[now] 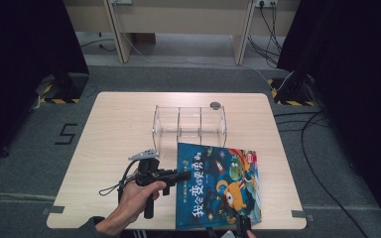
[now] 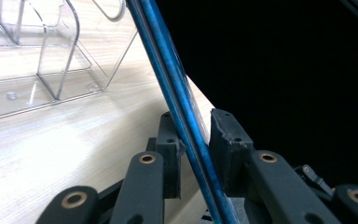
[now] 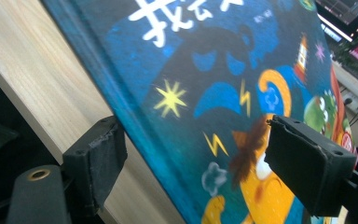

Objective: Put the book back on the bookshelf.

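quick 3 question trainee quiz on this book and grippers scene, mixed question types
1. True or false: the left gripper is clamped on the edge of the blue picture book.
2. Which gripper has wide-open jaws around the book's near edge? A) left B) right
3. Fill in: behind the book on the table stands a clear ____ organizer with compartments.

Key
1. True: its pads pinch the book's edge.
2. B: the right gripper has both pads apart from the cover.
3. Plastic; it looks empty.
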